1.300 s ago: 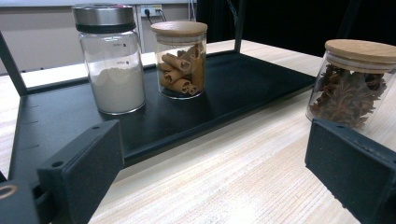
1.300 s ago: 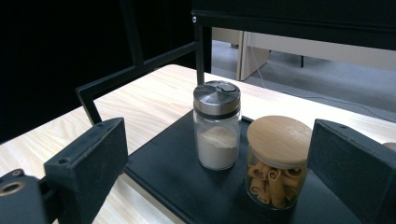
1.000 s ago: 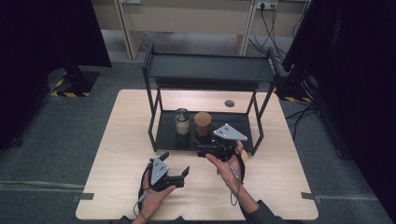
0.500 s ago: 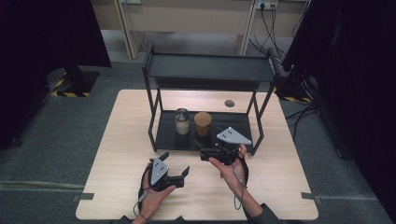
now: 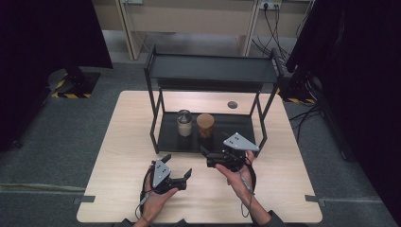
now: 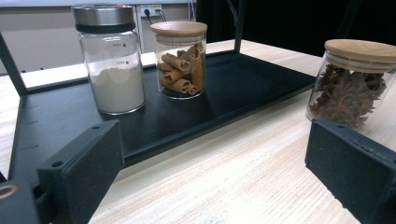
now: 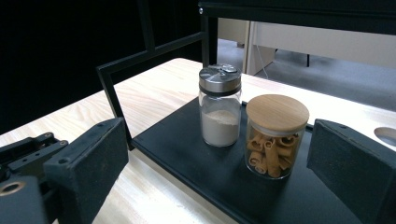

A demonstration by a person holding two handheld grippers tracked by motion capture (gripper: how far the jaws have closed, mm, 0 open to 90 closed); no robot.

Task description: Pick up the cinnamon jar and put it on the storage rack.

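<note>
**Both grippers open and empty before the jar rack**

Left gripper (image 5: 178, 164): held low over the near part of the wooden table (image 5: 293, 189), jaws spread wide, nothing between them. In the left gripper view (image 6: 210, 154), only bare tabletop and the front edge of the black tray (image 6: 243, 88) between the two black pads.

Right gripper (image 5: 206, 157): held just in front of the tray's near edge, a little right of the middle, jaws likewise wide apart and gripping nothing. In the right gripper view (image 7: 217, 158), aimed at the two jars on the tray (image 7: 196, 168), well short of both.

On the tray (image 5: 236, 130), the bottom level of a black metal rack (image 5: 213, 68): a powder jar (image 5: 184, 123) with a metal lid, upright, and just beside it to the right a cinnamon jar (image 5: 205, 125) with a wooden lid, also upright. Close together, whether touching not clear. In the right gripper view, powder jar (image 7: 219, 107) behind and left, cinnamon jar (image 7: 276, 135) nearer.

Off the tray, standing on the bare wood in the left gripper view: a star anise jar (image 6: 355, 84) with a wooden lid, upright, close behind that gripper's right-hand jaw.
</note>
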